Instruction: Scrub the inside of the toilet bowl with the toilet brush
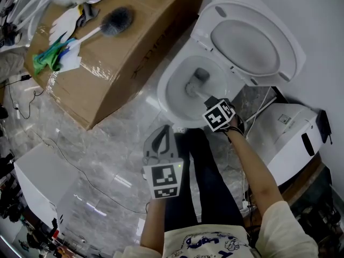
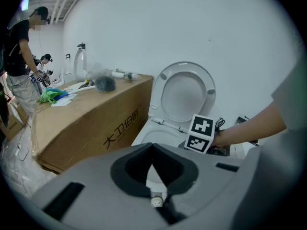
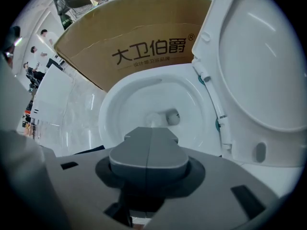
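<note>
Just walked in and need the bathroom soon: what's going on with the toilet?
A person is working at it with two handheld grippers. The right gripper is shut on a brush, whose head sits low inside the bowl. The lid is up. The left gripper hangs shut and empty in front of the bowl. A second brush lies on the cardboard box nearby.

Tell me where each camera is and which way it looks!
Head view: on the person's head, looking steeply down at the toilet bowl; shows both forearms, left gripper, right gripper.
Left gripper view: on the left gripper, looking across past its shut jaws at the cardboard box and toilet lid; shows the right forearm.
Right gripper view: on the right gripper, looking down into the bowl at the toilet brush; shows its shut jaws.
Shared: both gripper views show the box and bowl.
</note>
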Demonstrator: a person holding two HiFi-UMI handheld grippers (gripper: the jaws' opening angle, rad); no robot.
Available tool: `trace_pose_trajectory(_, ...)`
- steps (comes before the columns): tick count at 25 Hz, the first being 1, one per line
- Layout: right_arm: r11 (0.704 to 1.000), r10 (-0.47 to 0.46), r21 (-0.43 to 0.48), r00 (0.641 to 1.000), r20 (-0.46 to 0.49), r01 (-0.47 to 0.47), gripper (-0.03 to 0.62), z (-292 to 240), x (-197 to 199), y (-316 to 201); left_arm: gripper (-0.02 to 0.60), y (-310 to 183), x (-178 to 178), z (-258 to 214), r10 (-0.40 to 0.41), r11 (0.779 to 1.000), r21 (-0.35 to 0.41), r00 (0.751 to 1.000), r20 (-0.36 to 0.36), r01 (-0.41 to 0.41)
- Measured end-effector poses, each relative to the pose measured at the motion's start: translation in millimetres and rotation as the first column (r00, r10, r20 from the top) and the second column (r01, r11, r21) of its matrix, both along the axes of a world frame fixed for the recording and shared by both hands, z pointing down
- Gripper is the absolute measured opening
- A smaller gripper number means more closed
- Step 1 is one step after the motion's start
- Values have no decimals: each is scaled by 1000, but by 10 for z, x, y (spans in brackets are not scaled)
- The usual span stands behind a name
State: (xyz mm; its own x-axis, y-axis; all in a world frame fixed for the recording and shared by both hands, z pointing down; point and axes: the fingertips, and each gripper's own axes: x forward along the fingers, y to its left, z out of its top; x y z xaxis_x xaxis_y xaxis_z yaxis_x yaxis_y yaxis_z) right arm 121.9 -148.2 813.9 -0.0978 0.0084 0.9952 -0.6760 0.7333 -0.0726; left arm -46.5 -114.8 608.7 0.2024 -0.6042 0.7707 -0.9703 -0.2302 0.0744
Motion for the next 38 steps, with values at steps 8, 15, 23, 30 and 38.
trace_pose_trajectory(8,998,49,43,998,-49,-47,169,214,136,-182,2,15,-18,23,3,1000,-8,1000,6,-3)
trace_pose_trajectory(15,995,96,25,995,-14,-96,169,156,101,-118,2,9,-59,37,-6,1000,-8,1000,8,6)
trace_pose_trajectory(23,950,306,-112,944,127,-293,170,-101,-17,49,2,-8,22,24,-4,1000,-2,1000,-11,4)
trace_pose_trajectory(30,861,508,-162,813,283,-482,170,-328,-174,-124,2,-14,58,5,2,1000,5,1000,-15,-2)
trace_pose_trajectory(38,697,701,-144,624,345,-703,169,-335,12,-552,2,8,20,3,-1,1000,3,1000,-5,1)
